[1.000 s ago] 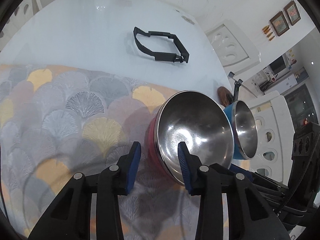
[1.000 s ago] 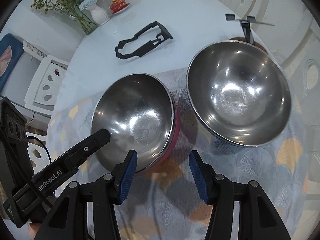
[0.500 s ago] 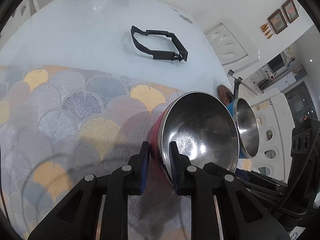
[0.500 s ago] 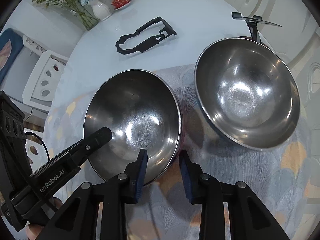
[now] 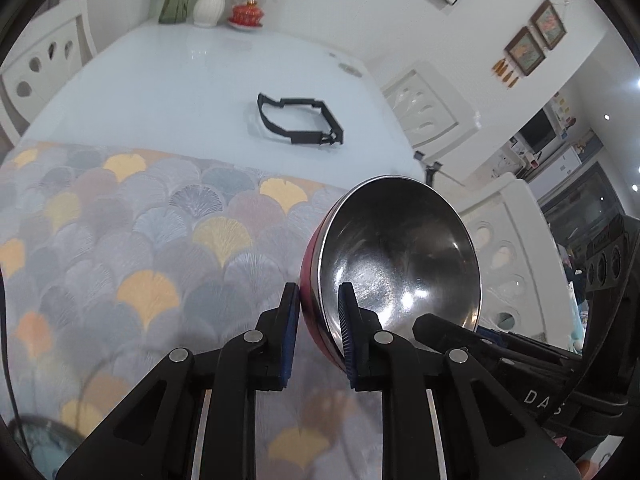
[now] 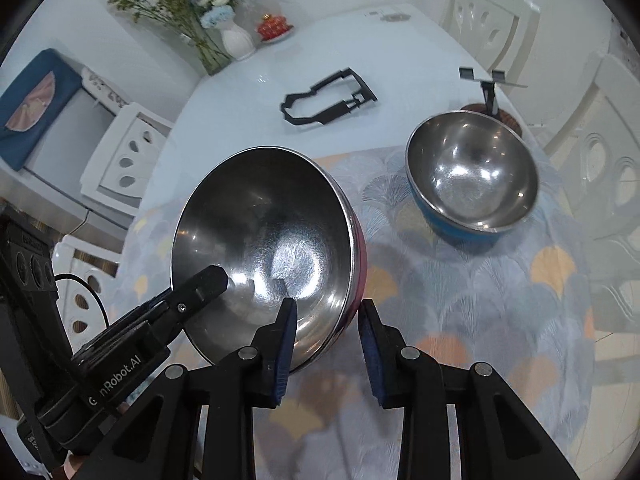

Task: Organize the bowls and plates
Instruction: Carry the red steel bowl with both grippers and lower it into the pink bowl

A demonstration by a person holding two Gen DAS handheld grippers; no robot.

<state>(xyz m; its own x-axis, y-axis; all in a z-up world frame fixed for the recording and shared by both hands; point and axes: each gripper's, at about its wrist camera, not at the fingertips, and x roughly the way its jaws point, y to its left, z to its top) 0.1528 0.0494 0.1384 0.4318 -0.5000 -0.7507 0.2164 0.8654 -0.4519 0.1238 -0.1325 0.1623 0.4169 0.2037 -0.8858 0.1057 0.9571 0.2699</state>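
A red bowl (image 5: 400, 260) with a steel inside hangs tilted above the fan-patterned placemat (image 5: 120, 240). My left gripper (image 5: 319, 326) is shut on its near rim, one pad on the red outside and one inside. In the right wrist view the same red bowl (image 6: 264, 240) fills the middle, and my right gripper (image 6: 327, 340) is shut on the other side of its rim. The blue bowl (image 6: 472, 176), also steel inside, stands upright on the placemat (image 6: 500, 300) at the right, apart from both grippers. The left wrist view does not show it.
A black plastic frame (image 6: 328, 100) lies on the white table (image 5: 160, 80) beyond the mat. A small black stand (image 6: 490, 88) rises behind the blue bowl. A vase of flowers (image 6: 236, 40) and a red lidded dish (image 6: 274, 26) sit at the far edge. White chairs surround the table.
Both grippers closed on the red bowl's rim, then rose with it. The bowl now hangs tilted off the mat. The blue bowl stayed put and looks farther away.
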